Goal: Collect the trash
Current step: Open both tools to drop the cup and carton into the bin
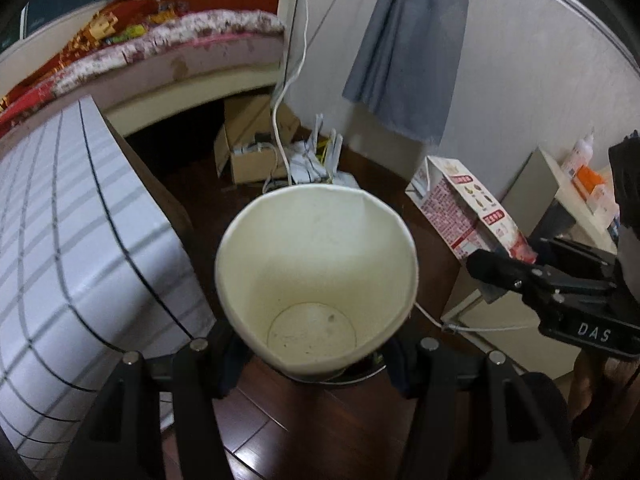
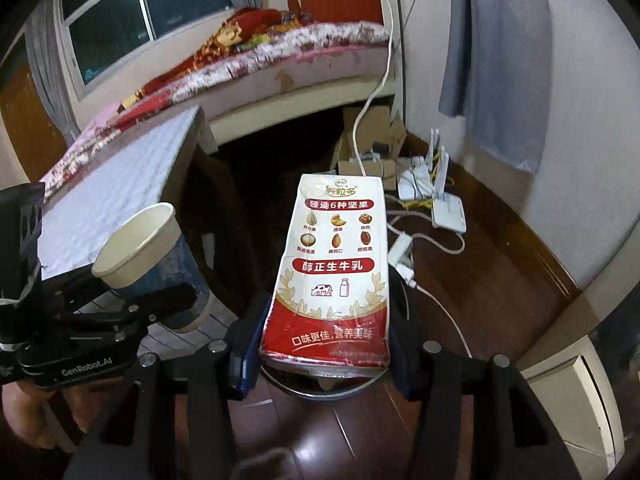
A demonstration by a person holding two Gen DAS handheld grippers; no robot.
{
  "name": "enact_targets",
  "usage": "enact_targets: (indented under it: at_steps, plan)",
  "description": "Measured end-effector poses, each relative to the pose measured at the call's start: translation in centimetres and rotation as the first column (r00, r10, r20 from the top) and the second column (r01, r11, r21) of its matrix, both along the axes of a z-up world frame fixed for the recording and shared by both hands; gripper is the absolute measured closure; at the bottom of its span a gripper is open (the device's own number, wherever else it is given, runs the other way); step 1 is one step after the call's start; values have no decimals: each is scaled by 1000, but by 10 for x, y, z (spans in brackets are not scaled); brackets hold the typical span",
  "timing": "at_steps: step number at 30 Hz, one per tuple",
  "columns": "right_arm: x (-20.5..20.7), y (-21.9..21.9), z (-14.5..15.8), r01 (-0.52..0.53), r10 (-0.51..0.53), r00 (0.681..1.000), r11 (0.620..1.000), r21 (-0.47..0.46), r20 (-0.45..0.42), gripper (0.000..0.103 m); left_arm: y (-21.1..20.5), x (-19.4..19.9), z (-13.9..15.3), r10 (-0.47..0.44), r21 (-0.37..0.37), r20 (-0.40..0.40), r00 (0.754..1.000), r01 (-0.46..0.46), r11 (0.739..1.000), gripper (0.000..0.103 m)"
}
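Note:
My left gripper [image 1: 316, 360] is shut on an empty white paper cup [image 1: 316, 276], squeezed out of round, mouth toward the camera, held above the dark wood floor. The cup also shows in the right wrist view [image 2: 140, 248], blue outside, with the left gripper [image 2: 160, 300] beneath it. My right gripper [image 2: 324, 344] is shut on the lower end of a red and white milk carton [image 2: 336, 264], held up over the floor. The carton shows in the left wrist view [image 1: 468, 208] with the right gripper [image 1: 504, 268] on its end.
A table with a checked white cloth [image 1: 72, 248] stands left. A bed [image 2: 280, 60] lies behind. Cardboard boxes [image 1: 248, 144], white routers [image 2: 432, 192] and cables [image 2: 420, 248] lie on the floor by the wall. A grey cloth [image 1: 408, 40] hangs there. A white cabinet [image 1: 560, 192] with bottles is at right.

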State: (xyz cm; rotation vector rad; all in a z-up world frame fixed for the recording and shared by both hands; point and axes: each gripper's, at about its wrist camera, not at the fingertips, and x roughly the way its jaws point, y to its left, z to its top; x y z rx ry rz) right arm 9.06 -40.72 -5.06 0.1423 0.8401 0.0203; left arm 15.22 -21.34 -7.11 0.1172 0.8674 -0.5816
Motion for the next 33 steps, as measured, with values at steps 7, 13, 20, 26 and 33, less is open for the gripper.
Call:
enact_targets:
  at_steps: [7,13,20,26,33]
  plan:
    - [15,-16,-33,-35,35,996,999,-3,-77,49,-11,9,-23,-9,1,-68,998,9,1000,44]
    - [38,-20,-56,-69,69,989,998,6,-130,49,-17,20,-43,8,24,-134,991,-4,1000,44]
    - [58,-16,-75,-148,140,971,989,-26,-194,49,-19,31,-56,13,46,-158,987,-5,999,44]
    - [81,-15,-96,-228,218,944,973,-13,-248,39,-27,38,-72,-16,41,-200,980,25,999,26]
    - [65,-42,-119,-107,81,958,991,-78,-275,1,-15,27,-84,72,150,-176,982,-45,988,1]
